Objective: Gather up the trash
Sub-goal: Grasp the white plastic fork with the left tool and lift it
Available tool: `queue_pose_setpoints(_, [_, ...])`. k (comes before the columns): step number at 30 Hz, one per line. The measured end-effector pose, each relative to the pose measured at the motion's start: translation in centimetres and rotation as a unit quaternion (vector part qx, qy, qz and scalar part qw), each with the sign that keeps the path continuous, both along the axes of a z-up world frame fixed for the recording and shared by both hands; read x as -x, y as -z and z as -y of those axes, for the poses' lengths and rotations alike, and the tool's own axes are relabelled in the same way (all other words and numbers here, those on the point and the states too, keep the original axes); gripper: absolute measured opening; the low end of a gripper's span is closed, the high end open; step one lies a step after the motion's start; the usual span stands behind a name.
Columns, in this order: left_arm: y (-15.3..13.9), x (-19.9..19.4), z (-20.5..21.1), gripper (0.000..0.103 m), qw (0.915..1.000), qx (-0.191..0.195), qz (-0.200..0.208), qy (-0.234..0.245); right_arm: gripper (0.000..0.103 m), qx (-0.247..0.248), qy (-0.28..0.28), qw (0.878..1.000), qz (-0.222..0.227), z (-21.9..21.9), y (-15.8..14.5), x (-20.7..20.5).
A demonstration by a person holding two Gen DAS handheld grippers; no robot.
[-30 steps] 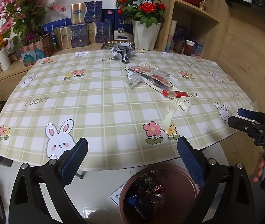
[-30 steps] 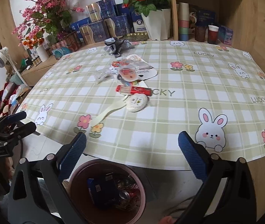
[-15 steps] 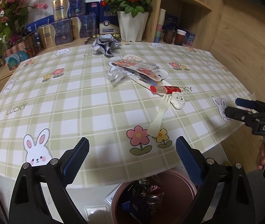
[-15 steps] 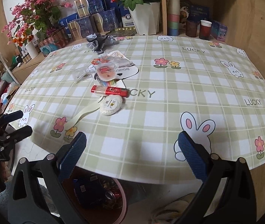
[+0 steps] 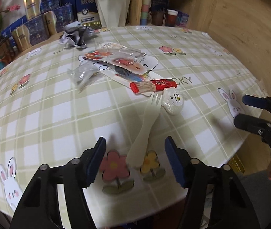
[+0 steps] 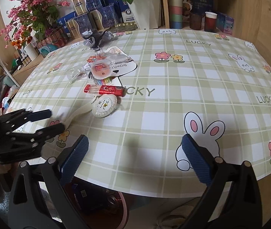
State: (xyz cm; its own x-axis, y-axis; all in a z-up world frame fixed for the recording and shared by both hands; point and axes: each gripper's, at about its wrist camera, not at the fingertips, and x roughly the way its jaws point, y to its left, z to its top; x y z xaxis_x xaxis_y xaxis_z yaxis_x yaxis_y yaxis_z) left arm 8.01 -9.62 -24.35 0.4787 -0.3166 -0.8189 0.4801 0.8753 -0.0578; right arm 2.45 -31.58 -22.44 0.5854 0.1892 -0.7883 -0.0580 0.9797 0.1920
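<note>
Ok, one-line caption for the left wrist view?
Left gripper, jaws just closing, straddles the white plastic fork handle on the checked tablecloth, not yet gripping.

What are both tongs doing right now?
Left tongs: open, just been closing around the plastic fork, not gripping.
Right tongs: open, empty.

Far edge: white flowerpot [image 6: 148, 12] with red roses, blue gift boxes [image 6: 89, 17] to its left, pink blossom spray [image 6: 30, 17] far left, stacked cups [image 6: 175, 7] on right shelf.
</note>
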Motion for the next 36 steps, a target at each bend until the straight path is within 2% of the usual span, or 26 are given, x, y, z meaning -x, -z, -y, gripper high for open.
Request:
queue_pose_setpoints(5, [0.8,-1.6,1.5,0.05,0.9996,-0.019,0.003,0.019,0.091,-0.007,-0.002,1.0,-0.003,0.2,0.3,-0.6])
queue_pose_setpoints(9, [1.1,-1.5,2.1,0.035,0.9988,-0.031,0.009,0.036,0.089,-0.013,-0.001,1.0,-0.006,0.3,0.5,-1.1])
queue_pose_setpoints(11, [1.0,-1.4,2.2,0.021,0.9987,-0.027,0.009,0.042,0.088,-0.016,-0.001,1.0,-0.007,0.2,0.6,-1.5])
queue_pose_setpoints(14, [0.8,-1.1,2.2,0.012,0.9985,-0.027,0.011,0.046,0.085,-0.02,-0.006,1.0,-0.01,-0.2,0.8,-2.0])
queue_pose_setpoints(20, [-0.1,-0.8,0.0,0.012,0.9999,0.013,0.001,0.01,0.079,-0.024,-0.023,0.999,-0.011,-1.8,1.4,-3.4])
queue_pose_setpoints(29, [-1.9,0.3,-4.2,0.012,0.998,0.048,0.006,-0.042,0.067,-0.046,-0.019,0.998,-0.032,-4.9,2.7,-7.0])
queue_pose_setpoints(36, [-2.5,1.1,-6.7,0.012,0.995,0.063,0.007,-0.077,0.063,-0.005,0.002,0.999,-0.042,-7.3,3.1,-8.5])
